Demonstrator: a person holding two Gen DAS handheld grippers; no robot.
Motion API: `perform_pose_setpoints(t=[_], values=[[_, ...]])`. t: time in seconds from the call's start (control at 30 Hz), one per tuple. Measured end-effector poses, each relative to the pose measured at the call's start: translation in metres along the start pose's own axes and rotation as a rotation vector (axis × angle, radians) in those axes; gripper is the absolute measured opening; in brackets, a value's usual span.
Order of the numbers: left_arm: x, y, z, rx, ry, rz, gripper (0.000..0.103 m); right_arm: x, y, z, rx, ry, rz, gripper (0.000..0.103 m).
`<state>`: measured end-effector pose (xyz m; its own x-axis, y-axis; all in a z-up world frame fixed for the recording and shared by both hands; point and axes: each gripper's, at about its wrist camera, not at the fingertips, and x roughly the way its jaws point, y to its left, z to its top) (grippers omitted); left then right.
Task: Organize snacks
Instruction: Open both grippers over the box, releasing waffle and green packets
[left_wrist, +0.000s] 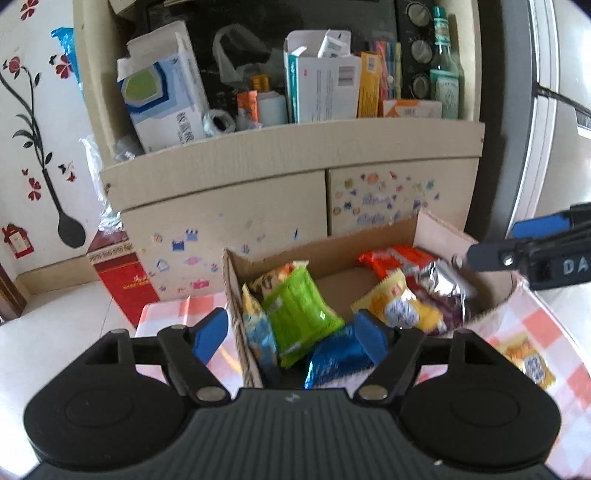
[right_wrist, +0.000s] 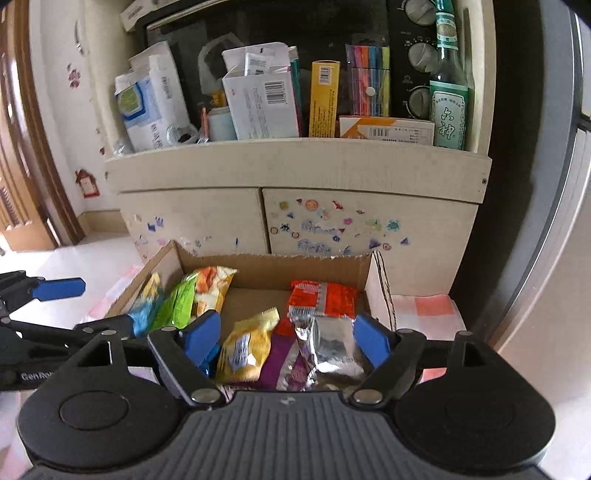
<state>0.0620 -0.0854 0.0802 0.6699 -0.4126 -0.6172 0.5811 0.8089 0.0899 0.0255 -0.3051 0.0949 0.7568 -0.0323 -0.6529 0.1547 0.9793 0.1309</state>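
Both open and empty — left gripper (left_wrist: 295, 330) and right gripper (right_wrist: 288, 338) above the cardboard box (right_wrist: 273, 264) of snack packets, one yellow packet (left_wrist: 528, 363) left outside on the checked cloth (left_wrist: 532, 317) — light, crinkly, slippery, probably best pinched by a sealed edge.

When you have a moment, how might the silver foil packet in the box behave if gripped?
The silver foil packet looks crinkled and puffy, so it would probably crumple rather than stay stiff. Its shiny film may be slippery. It seems light, lying loosely atop the purple packet.
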Motion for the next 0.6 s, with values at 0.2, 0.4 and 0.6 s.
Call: perform_pose_setpoints(t=[0.2,0.4,0.6], values=[[-0.007,0.005,-0.024,0.007,0.084,0.036,0.076,-0.010,-0.009,-0.013,-0.057,0.049,-0.004,0.088],[-0.017,0.006,-0.041,0.024,0.131,0.031,0.076,-0.016,-0.031,-0.031,-0.052,0.115,-0.029,0.090],[-0.004,-0.004,-0.053,0.066,0.207,-0.010,0.077,-0.004,-0.045,-0.054,-0.033,0.246,-0.048,0.091]])
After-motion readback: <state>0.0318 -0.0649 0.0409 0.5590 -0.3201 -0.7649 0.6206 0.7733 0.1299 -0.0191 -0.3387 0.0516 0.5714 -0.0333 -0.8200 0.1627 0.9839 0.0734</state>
